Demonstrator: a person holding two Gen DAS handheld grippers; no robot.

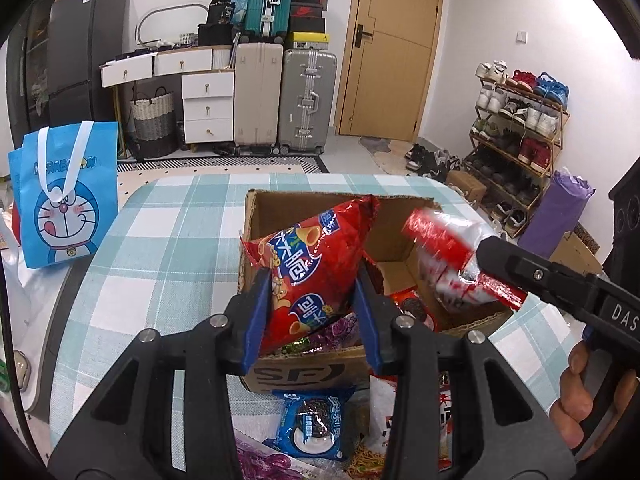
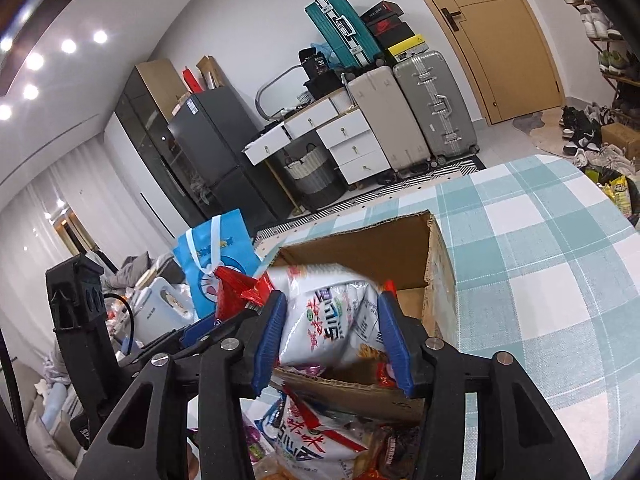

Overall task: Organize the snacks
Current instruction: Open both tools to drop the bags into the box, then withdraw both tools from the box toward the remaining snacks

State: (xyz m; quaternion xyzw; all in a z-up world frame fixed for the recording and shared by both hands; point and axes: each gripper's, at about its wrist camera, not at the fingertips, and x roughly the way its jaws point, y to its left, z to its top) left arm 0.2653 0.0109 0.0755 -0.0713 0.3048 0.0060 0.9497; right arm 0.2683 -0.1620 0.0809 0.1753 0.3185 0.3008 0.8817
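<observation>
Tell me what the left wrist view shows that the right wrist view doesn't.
Left wrist only: the blue Oreo pack on the table before the box, and the whole shoe rack.

Right wrist only: the ceiling lights and a white appliance by the Doraemon bag.

Both: the cardboard box, the red chips bag gripped left, the white-and-red snack bag gripped right.

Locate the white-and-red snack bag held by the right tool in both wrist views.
Left wrist: white-and-red snack bag at right of centre, blurred, over the cardboard box, pinched by the right tool coming in from the right edge.
Right wrist: the bag at lower centre, between the blue pads, over the box.
Shared landmark: blue Doraemon bag, left of the box.
</observation>
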